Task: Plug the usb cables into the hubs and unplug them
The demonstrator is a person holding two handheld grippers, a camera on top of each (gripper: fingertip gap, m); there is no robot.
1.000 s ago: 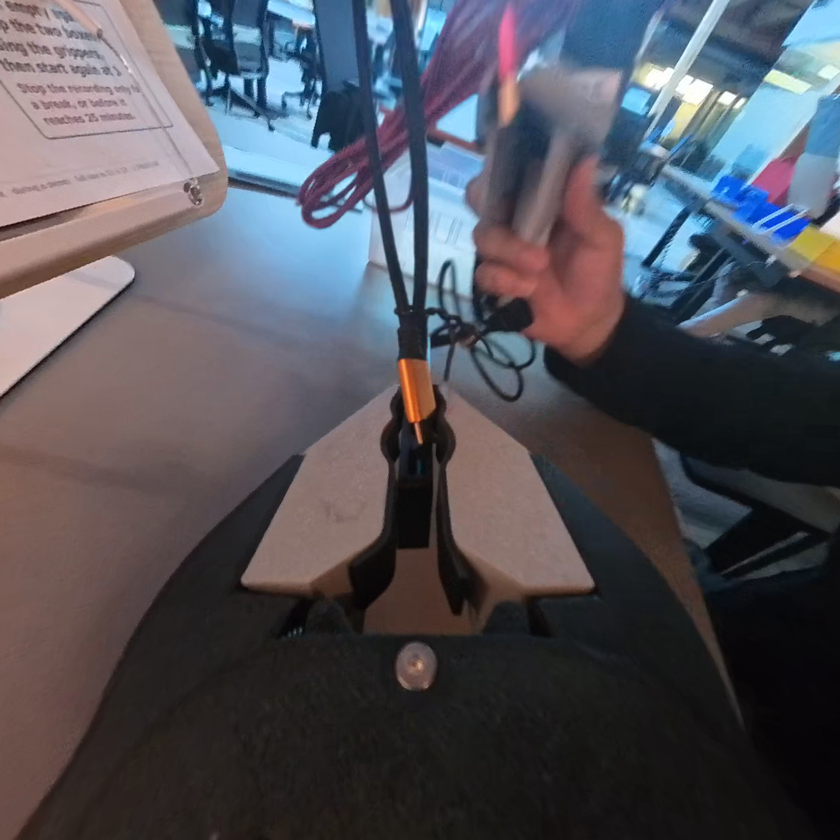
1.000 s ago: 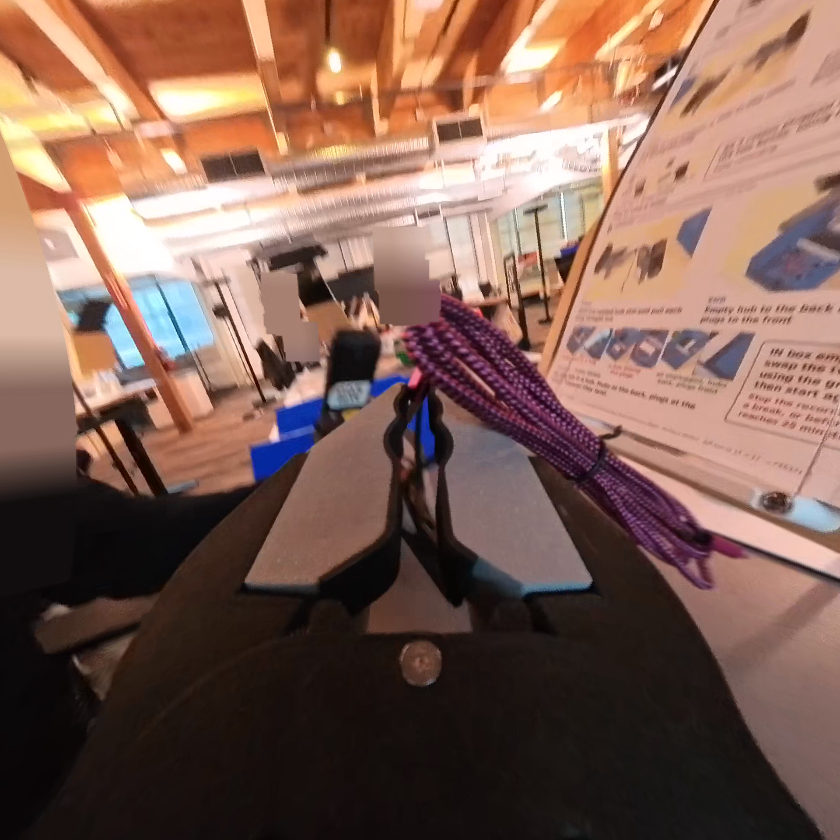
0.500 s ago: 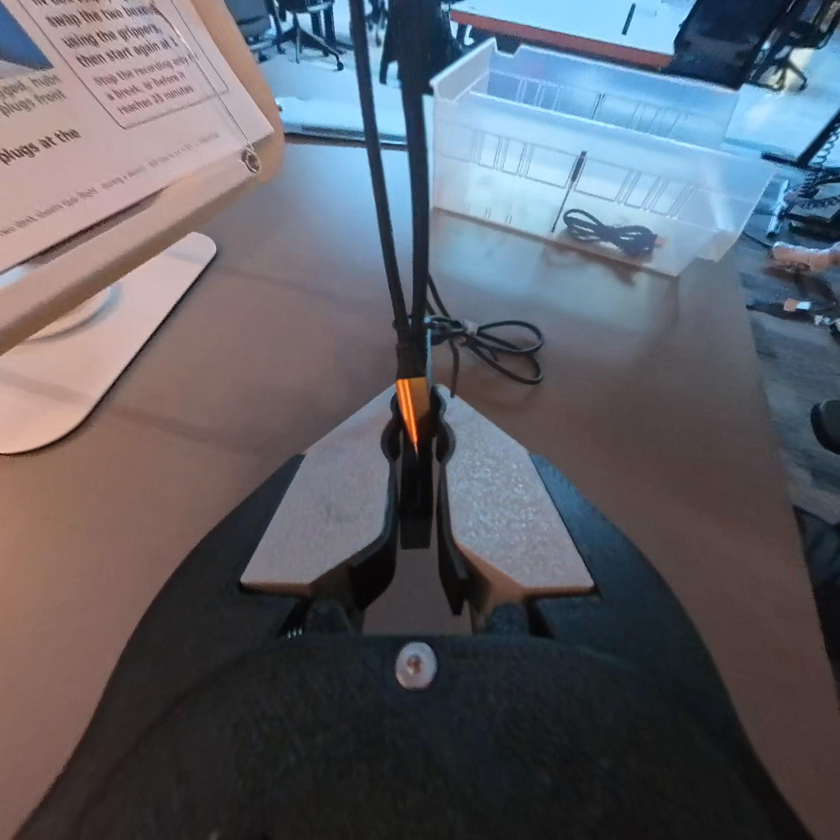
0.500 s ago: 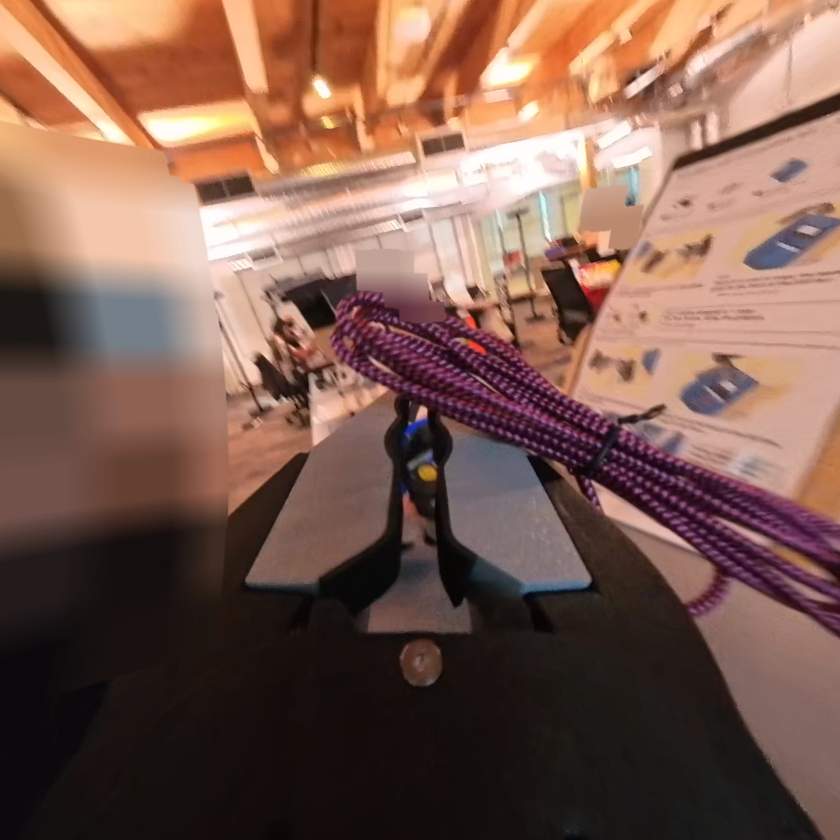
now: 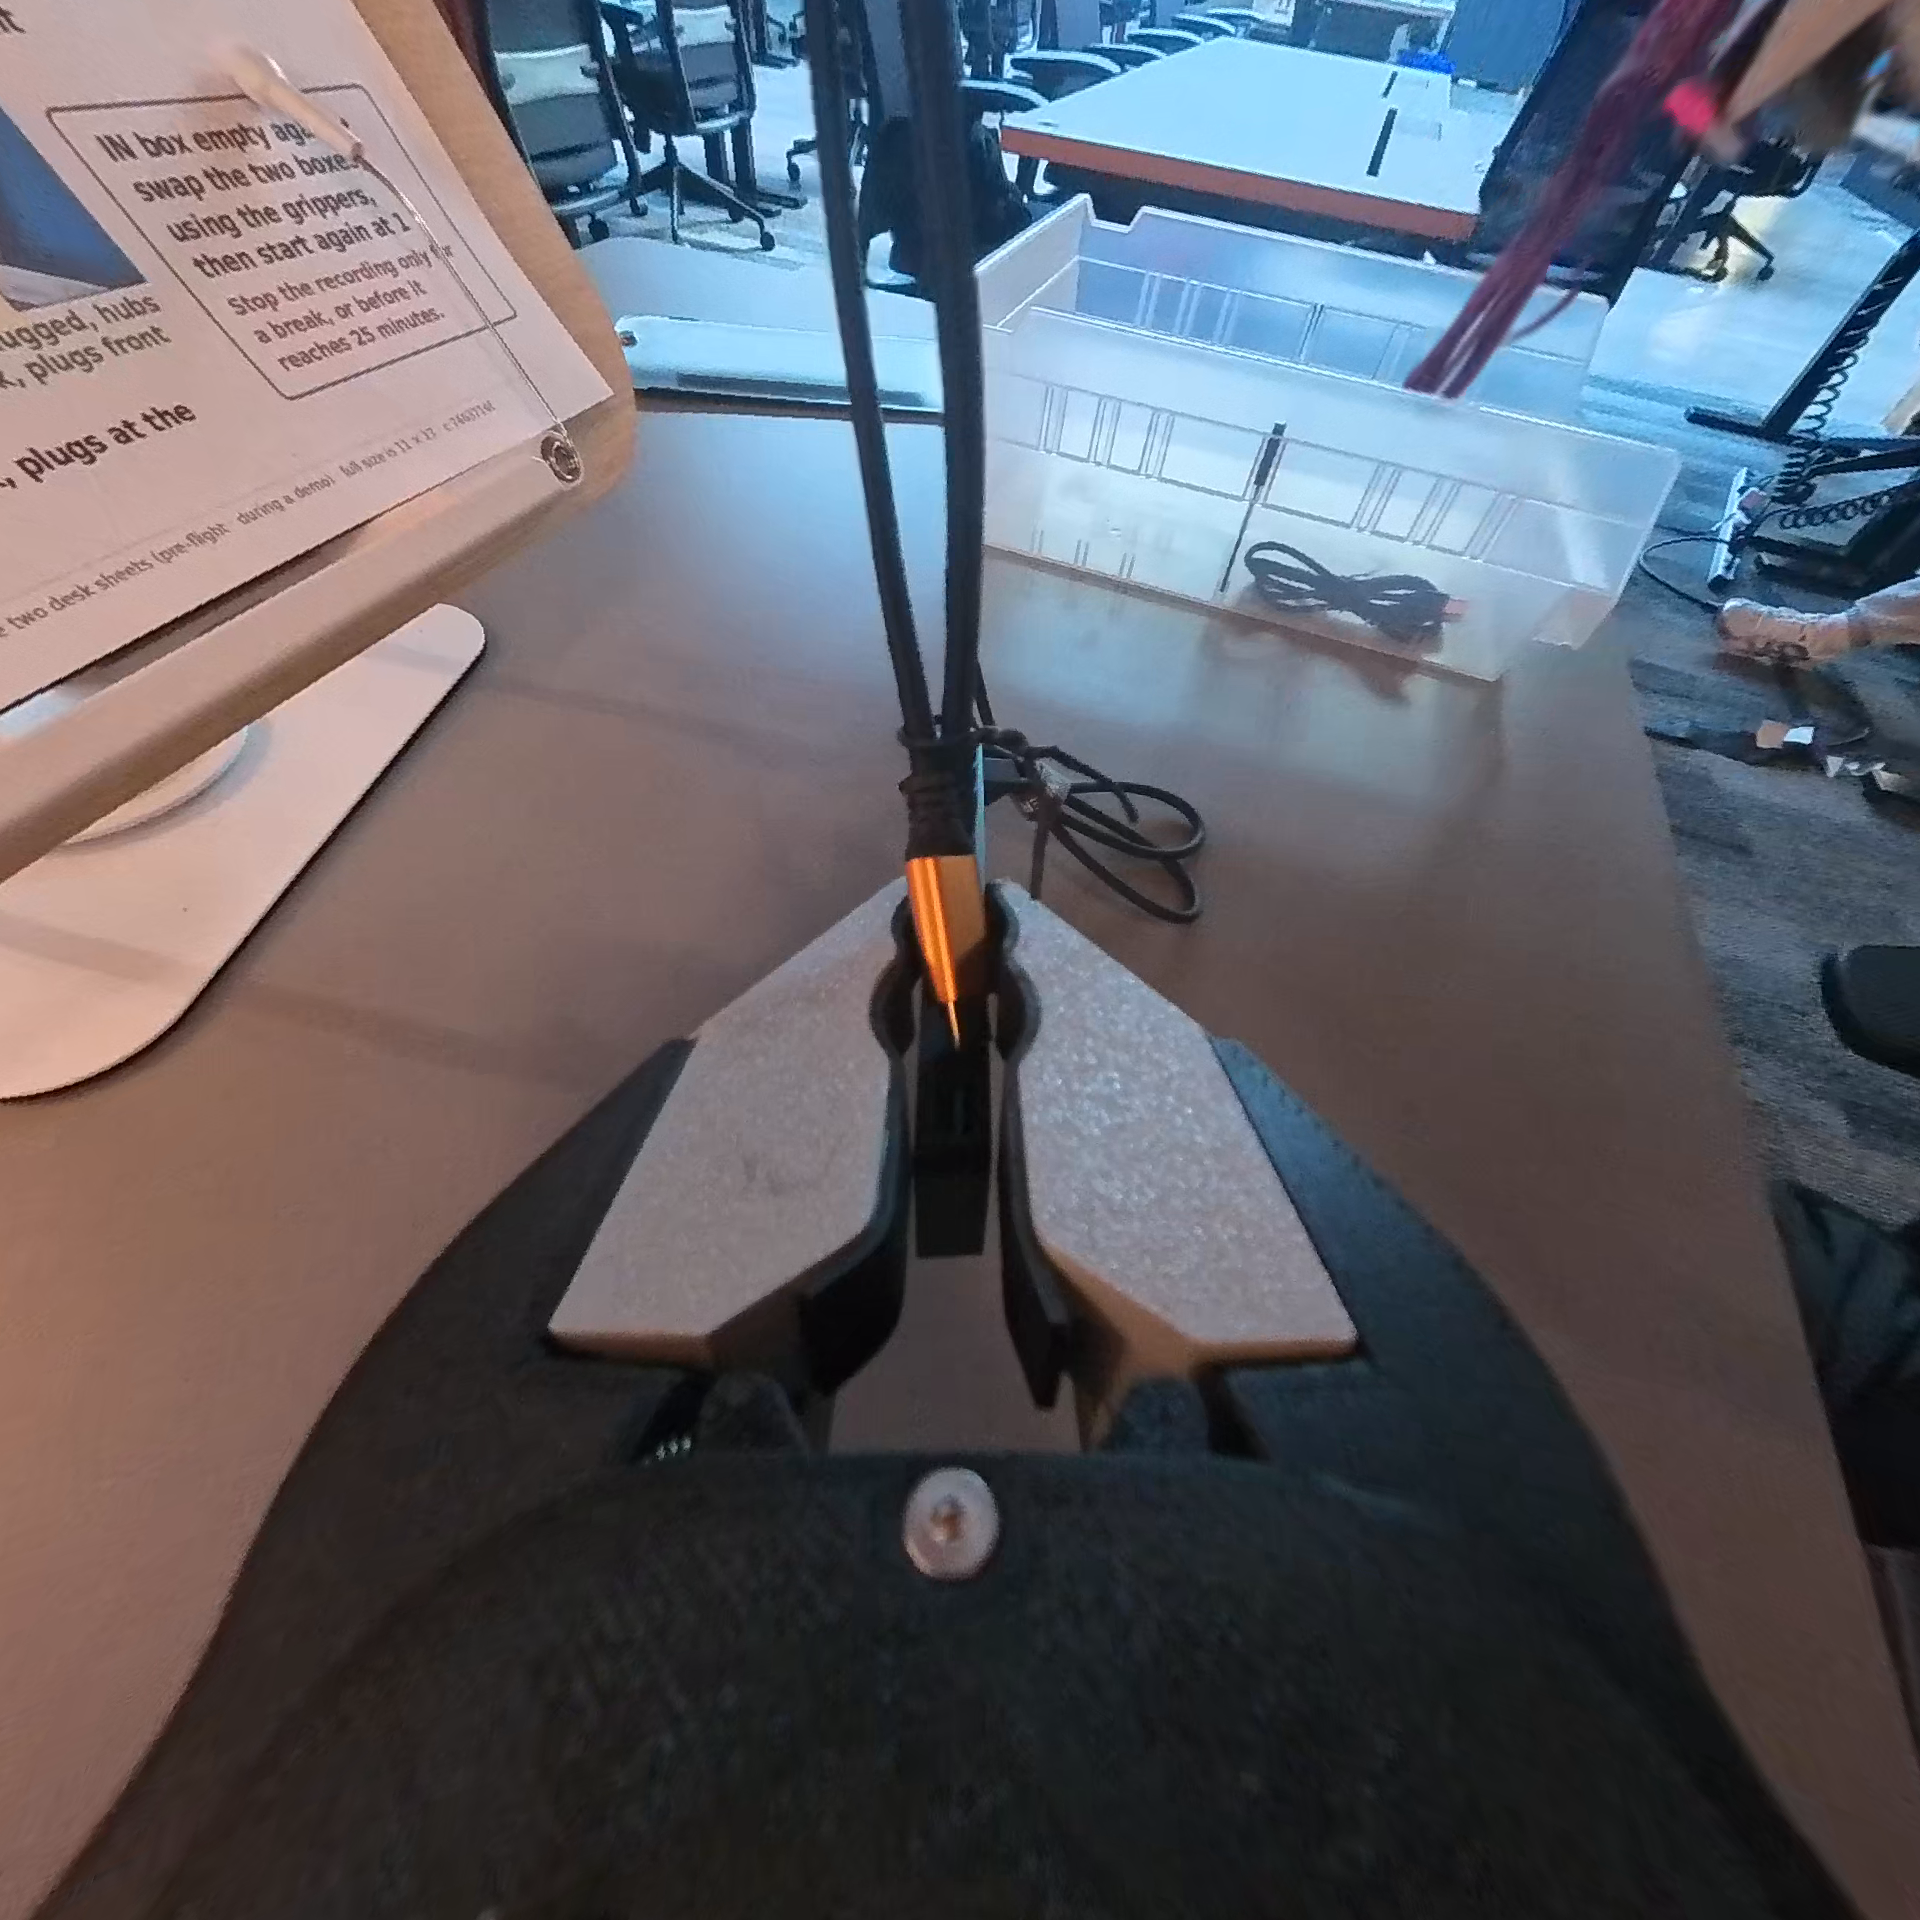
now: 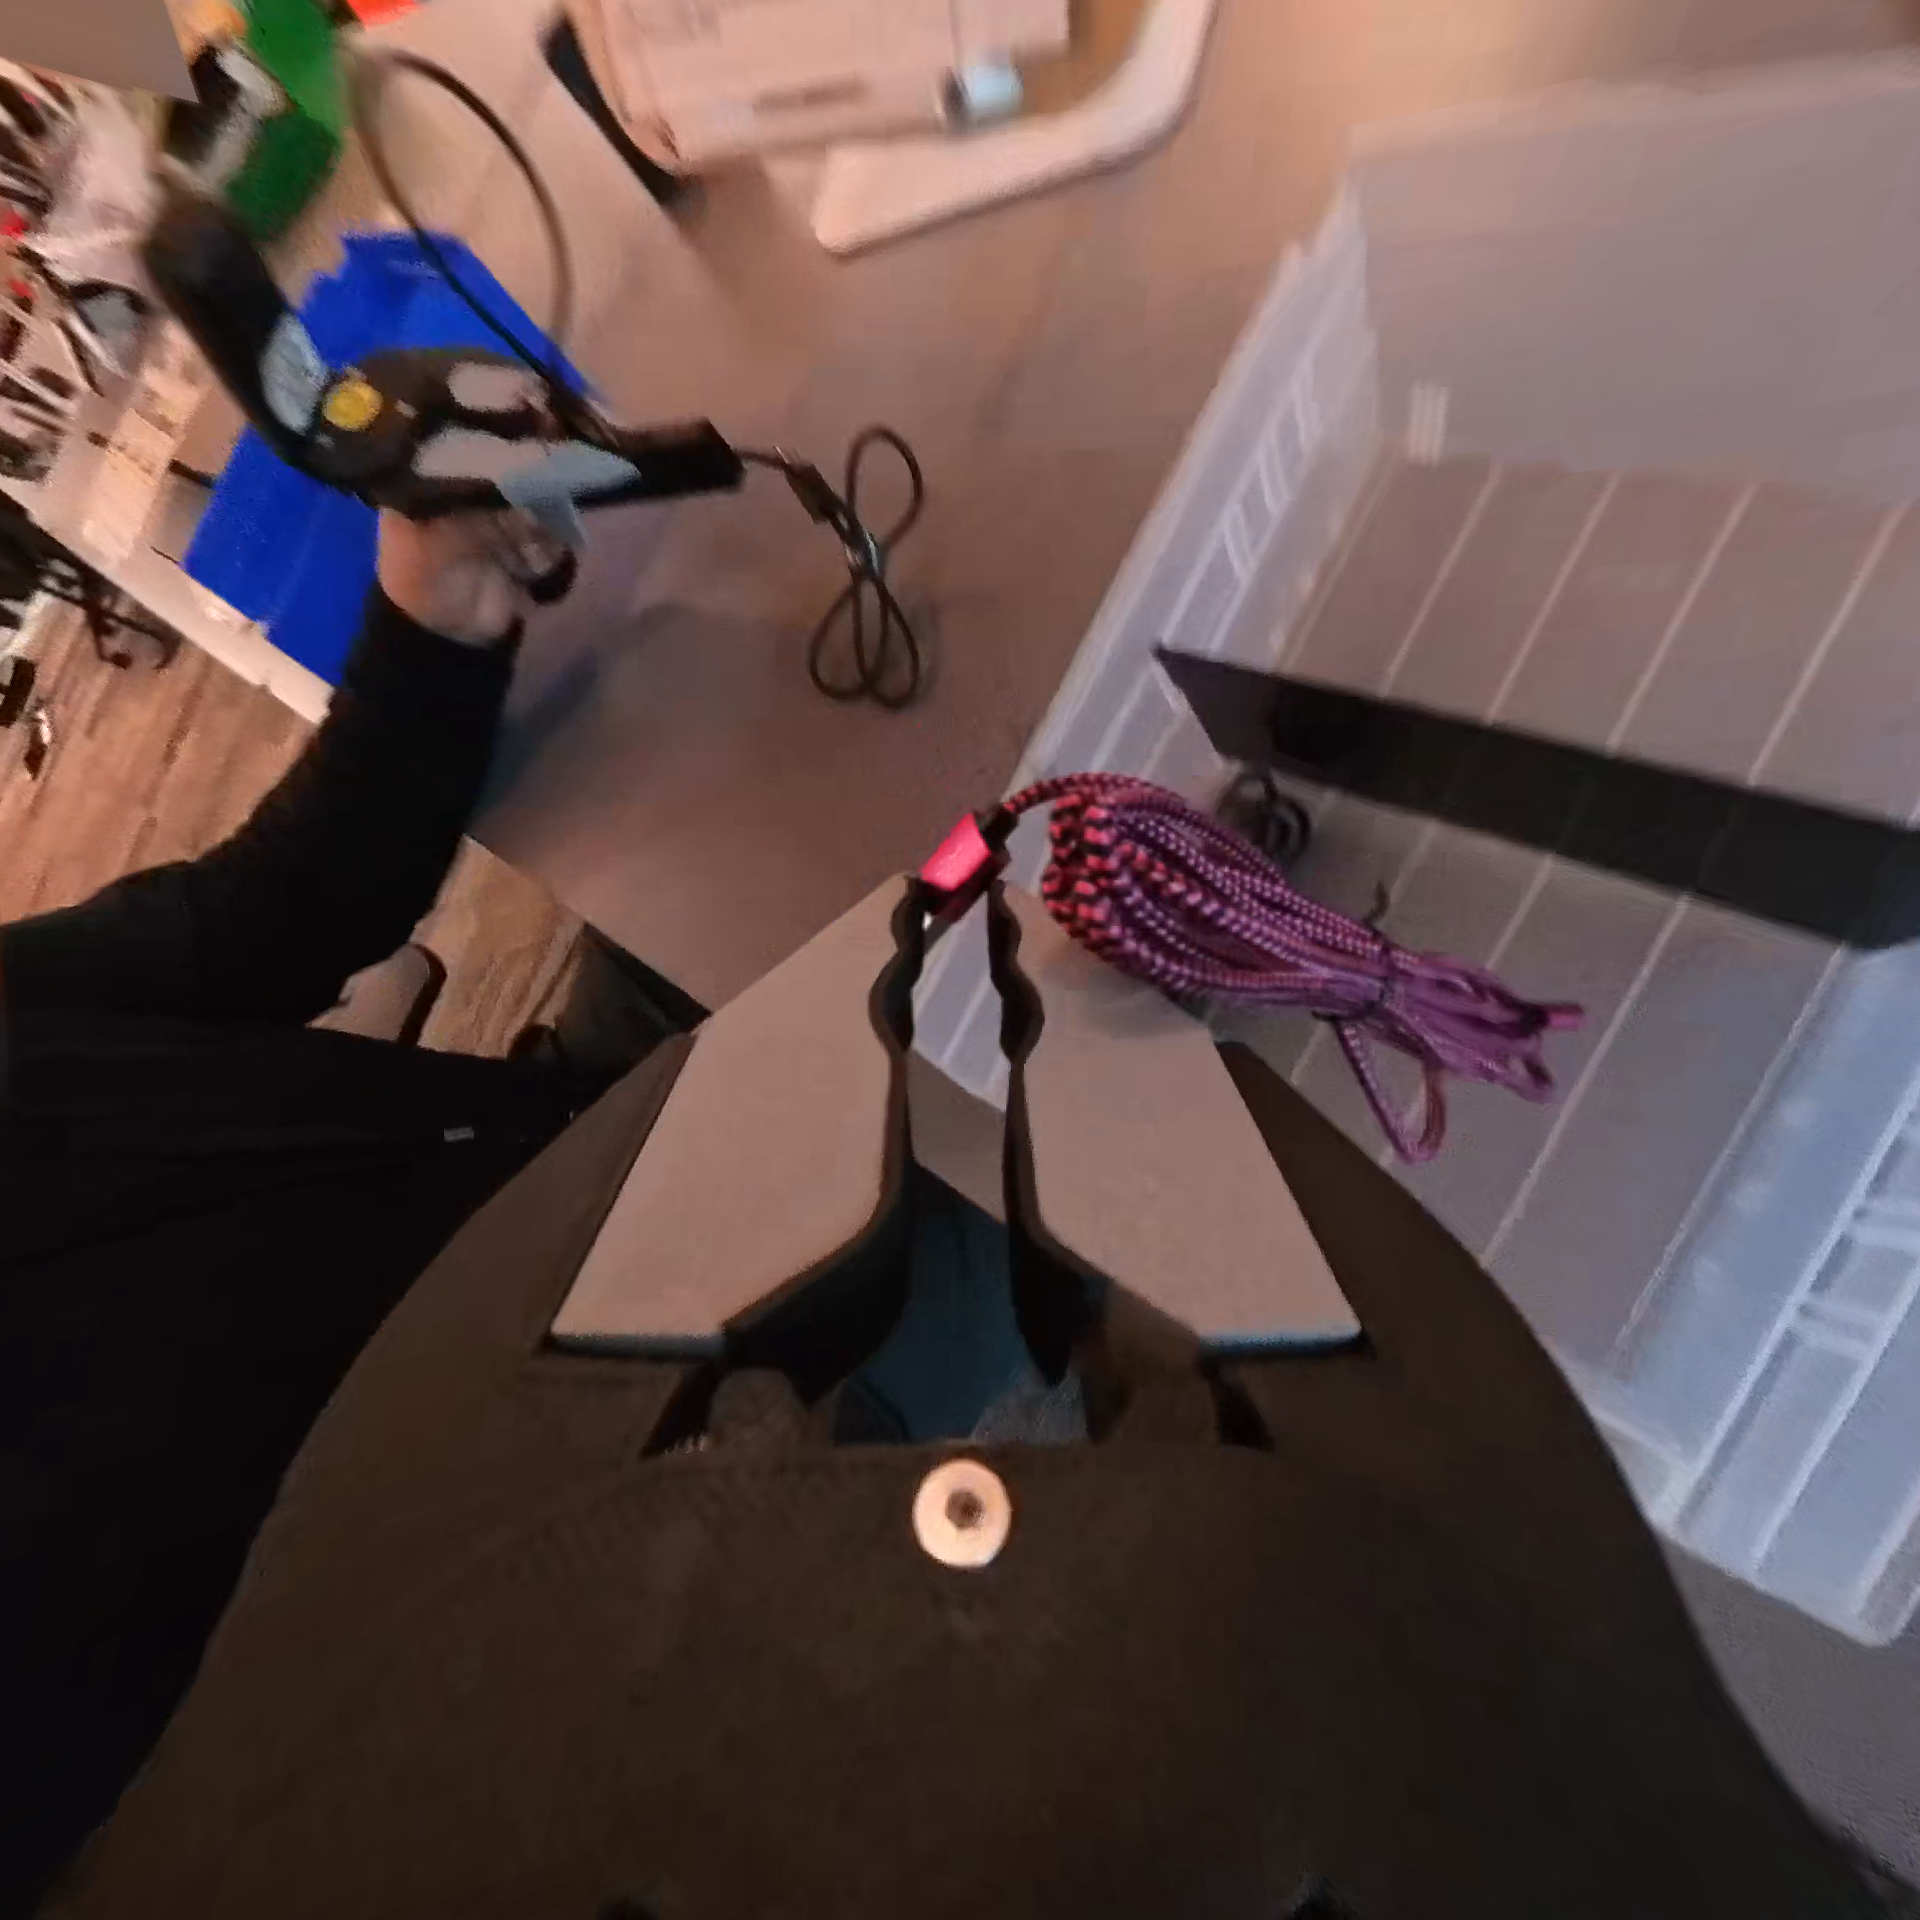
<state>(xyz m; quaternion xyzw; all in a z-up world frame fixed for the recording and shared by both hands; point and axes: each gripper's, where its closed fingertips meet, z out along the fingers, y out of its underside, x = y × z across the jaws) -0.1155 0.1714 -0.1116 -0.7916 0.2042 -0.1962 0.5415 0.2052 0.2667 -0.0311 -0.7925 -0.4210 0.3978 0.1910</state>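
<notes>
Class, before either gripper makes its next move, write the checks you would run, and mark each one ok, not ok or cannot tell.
1. Left gripper clamps the black hub: ok.
2. Orange plug fully seated in the hub: cannot tell.
3. Right gripper has the pink plug between its fingertips: ok.
4. Purple cable bundle is over the clear bin: ok.
5. Table ahead of the left gripper is free: not ok, a loose black cable lies there.

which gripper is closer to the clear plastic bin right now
Right. The right gripper hangs at the clear plastic bin, dangling a bundled purple braided cable over it. The left gripper is back over the brown table.
</notes>
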